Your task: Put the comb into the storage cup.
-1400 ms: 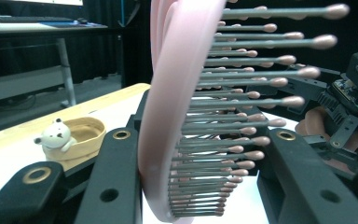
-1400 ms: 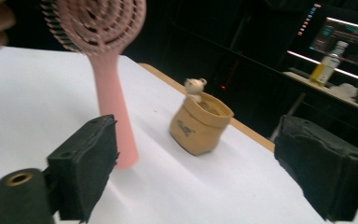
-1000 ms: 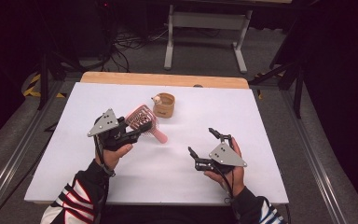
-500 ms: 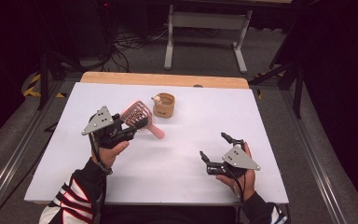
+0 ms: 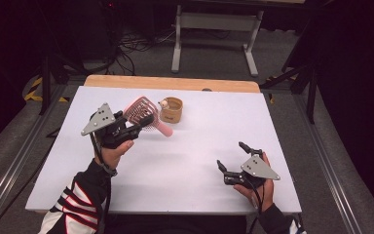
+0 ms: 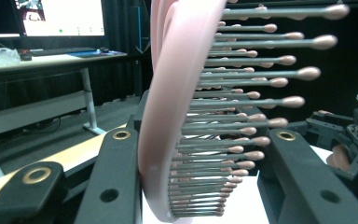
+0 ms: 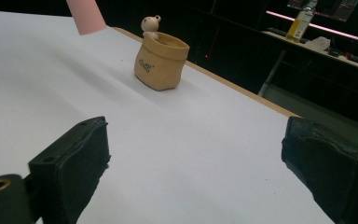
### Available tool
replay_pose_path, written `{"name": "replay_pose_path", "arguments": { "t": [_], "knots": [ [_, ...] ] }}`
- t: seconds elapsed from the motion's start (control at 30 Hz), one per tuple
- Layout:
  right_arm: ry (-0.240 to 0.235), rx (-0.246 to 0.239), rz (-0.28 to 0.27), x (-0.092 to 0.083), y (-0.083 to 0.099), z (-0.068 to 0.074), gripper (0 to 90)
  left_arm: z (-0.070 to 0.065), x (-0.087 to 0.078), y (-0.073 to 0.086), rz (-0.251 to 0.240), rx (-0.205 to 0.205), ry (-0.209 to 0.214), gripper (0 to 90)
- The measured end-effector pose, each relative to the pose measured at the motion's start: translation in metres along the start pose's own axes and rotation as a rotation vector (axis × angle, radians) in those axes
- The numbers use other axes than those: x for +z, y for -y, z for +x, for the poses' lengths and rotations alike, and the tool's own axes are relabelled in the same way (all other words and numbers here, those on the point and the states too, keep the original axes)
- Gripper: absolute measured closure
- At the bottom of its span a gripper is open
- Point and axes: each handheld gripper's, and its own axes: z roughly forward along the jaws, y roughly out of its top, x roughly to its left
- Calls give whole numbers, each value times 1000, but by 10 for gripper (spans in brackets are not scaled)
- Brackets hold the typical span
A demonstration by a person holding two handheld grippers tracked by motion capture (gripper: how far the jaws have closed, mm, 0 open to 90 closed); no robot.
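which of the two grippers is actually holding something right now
The left gripper: its jaws clamp the head of the pink hairbrush, lifted off the table. The right gripper hangs open and empty.

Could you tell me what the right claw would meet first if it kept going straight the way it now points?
Probably the tan pot with the little bear: it stands ahead of the open right claw, slightly toward one jaw, with bare white table between. Depth is unclear, so it might just pass beside it.

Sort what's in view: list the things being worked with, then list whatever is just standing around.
In use:
- pink plastic hairbrush with rows of bristles, clamped in the left gripper
- tan bag-shaped pot with a small bear figure
- right gripper, open and empty

Standing around:
- metal table frame on the floor behind
- plastic bottle
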Motion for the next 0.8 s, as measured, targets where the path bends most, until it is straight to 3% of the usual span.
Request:
{"name": "replay_pose_path", "arguments": {
  "t": [0.33,0.57,0.8],
  "knots": [
    [-2,-10,15,2,2,1,86,9,11,-26,-16,30,-19,631],
    [-5,-21,26,3,1,1,99,12,23,-36,-22,35,-20,630],
    [-8,-21,24,3,1,1,99,15,41,-40,4,40,-24,631]
  ]
}}
